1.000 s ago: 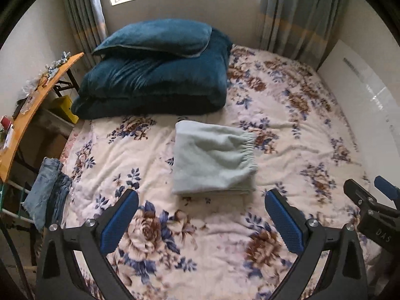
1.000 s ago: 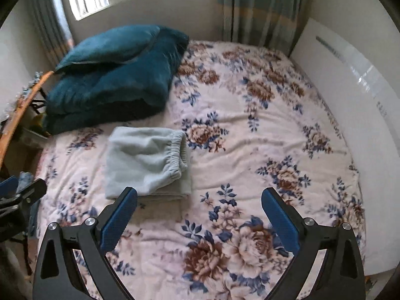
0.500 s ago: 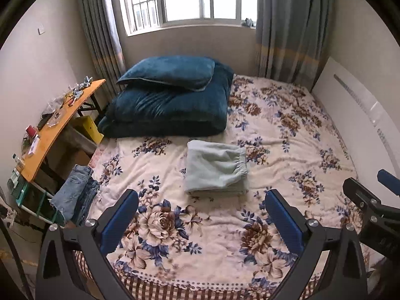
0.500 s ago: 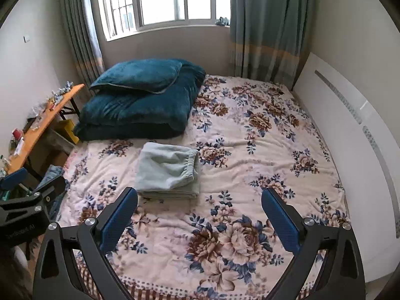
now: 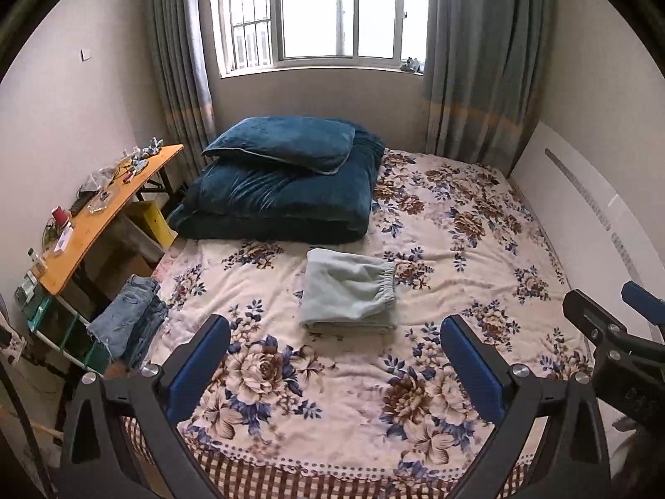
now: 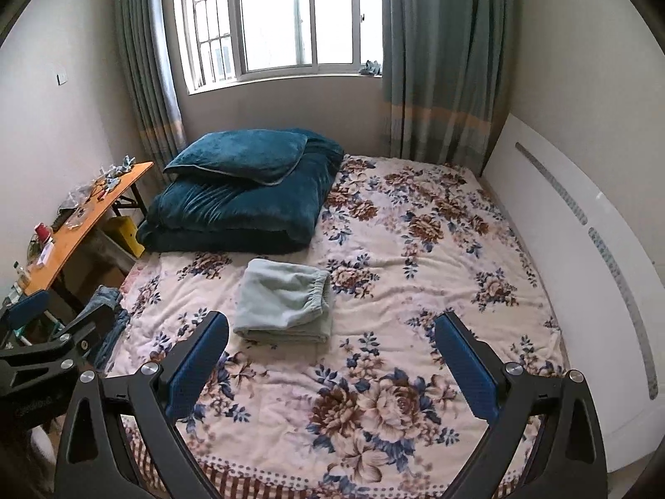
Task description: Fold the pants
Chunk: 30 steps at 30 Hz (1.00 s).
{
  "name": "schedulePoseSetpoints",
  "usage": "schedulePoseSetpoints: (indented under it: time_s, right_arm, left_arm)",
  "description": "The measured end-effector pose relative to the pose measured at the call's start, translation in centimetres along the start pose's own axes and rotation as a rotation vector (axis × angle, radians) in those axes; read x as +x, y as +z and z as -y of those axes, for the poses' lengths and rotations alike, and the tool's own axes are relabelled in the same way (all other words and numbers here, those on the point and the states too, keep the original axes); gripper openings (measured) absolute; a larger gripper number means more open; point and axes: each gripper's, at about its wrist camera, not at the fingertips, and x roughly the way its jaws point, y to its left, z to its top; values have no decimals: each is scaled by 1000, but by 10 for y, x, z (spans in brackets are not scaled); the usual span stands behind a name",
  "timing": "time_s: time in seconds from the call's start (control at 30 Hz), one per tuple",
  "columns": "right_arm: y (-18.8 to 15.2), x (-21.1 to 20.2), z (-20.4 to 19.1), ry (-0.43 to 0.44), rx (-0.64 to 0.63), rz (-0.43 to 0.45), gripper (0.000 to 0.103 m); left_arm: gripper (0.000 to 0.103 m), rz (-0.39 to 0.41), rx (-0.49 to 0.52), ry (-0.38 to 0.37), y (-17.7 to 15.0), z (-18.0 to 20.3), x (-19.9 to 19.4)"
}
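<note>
Pale grey-green pants (image 5: 348, 290) lie folded into a neat rectangle on the floral bed (image 5: 457, 258), elastic waistband to the right; they also show in the right wrist view (image 6: 286, 300). My left gripper (image 5: 334, 364) is open and empty, held back above the foot of the bed, well short of the pants. My right gripper (image 6: 331, 361) is open and empty, also above the foot of the bed, with the pants ahead to its left. Neither gripper touches any cloth.
A dark teal duvet with a pillow (image 5: 282, 191) lies at the head of the bed. Folded jeans (image 5: 129, 318) hang off the left bed edge beside an orange cluttered desk (image 5: 95, 212). A white panel (image 5: 582, 224) stands along the right side.
Both grippers have pulled back and up from the bed, so the folded pants look smaller and farther away. The pants have not moved. Both grippers stay open.
</note>
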Motion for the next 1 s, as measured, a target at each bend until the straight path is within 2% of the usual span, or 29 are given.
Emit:
schedulePoseSetpoints:
  time_s: [0.27,0.4,0.77,1.0]
  right_arm:
    - [-2,18,12,12,30,-23,103]
    - [-3,39,11,-20,24,-8,103]
    - [-6,133,7,-52,35,-67,103]
    - [-10,173,5,-78,30,-95,103]
  left_arm:
    - [103,-7,-8,-10,1,2,18]
    - [103,-4,13,1,6,6,40]
    - [103,-54,40,48,9,7,111]
    - [103,-71,28,57,7,6,135]
